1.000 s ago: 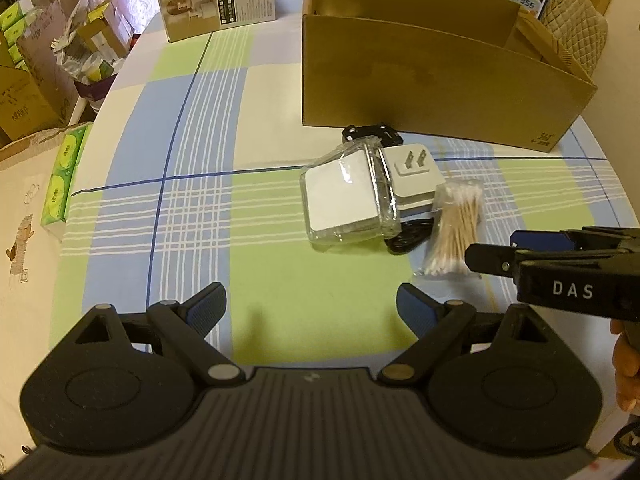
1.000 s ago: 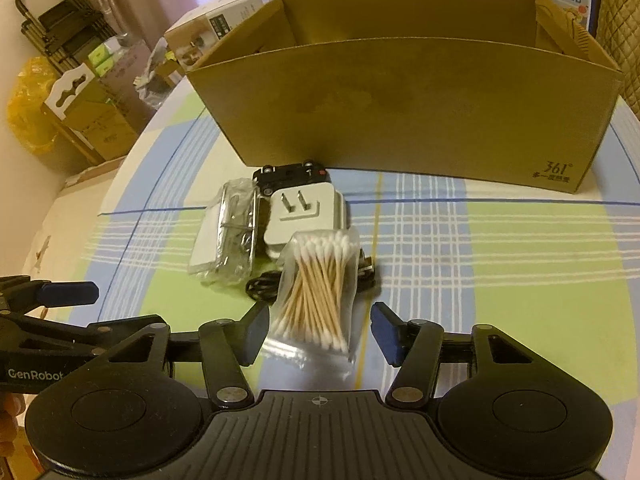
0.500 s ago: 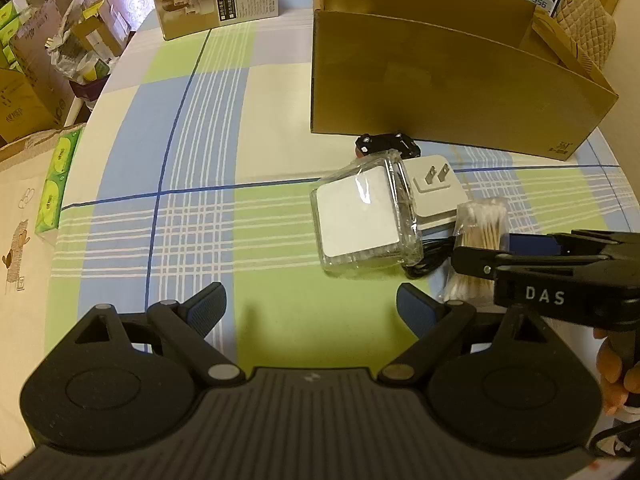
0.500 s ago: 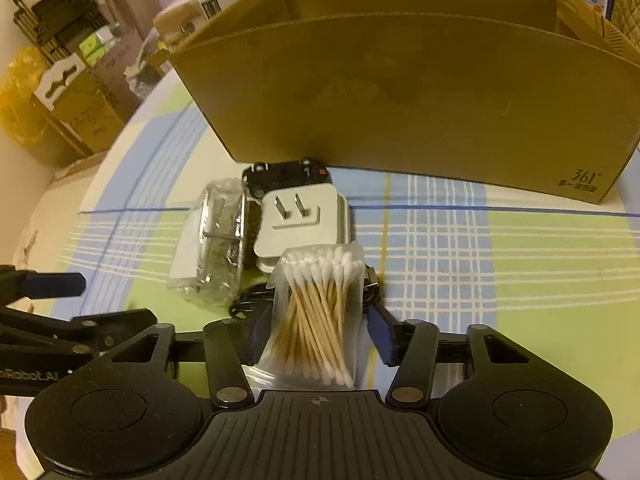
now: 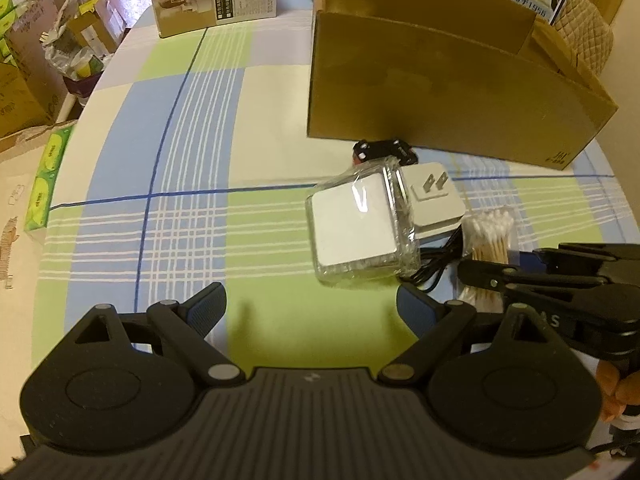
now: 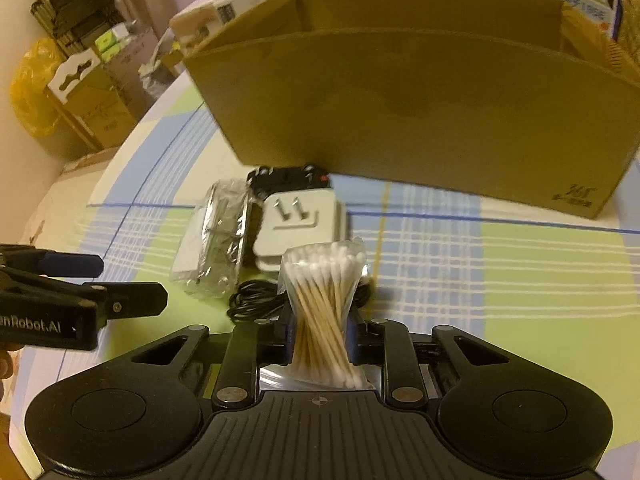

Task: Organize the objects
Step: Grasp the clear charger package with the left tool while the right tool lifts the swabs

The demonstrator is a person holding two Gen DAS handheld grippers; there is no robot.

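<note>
Right tongs [image 6: 320, 338] pinch the bag of cotton swabs [image 6: 322, 300] on the bench [image 6: 500, 280]; left tongs [image 5: 310, 312] hang wide open, empty.

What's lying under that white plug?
A black cord coils out from beneath the white plug onto the tablecloth. Where it joins the plug is hidden, partly by the cotton swabs pinched in the right claw.

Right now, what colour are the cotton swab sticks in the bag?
Light wood-tan sticks with white tips, in the bag of cotton swabs; clearest in the right wrist view.
</note>
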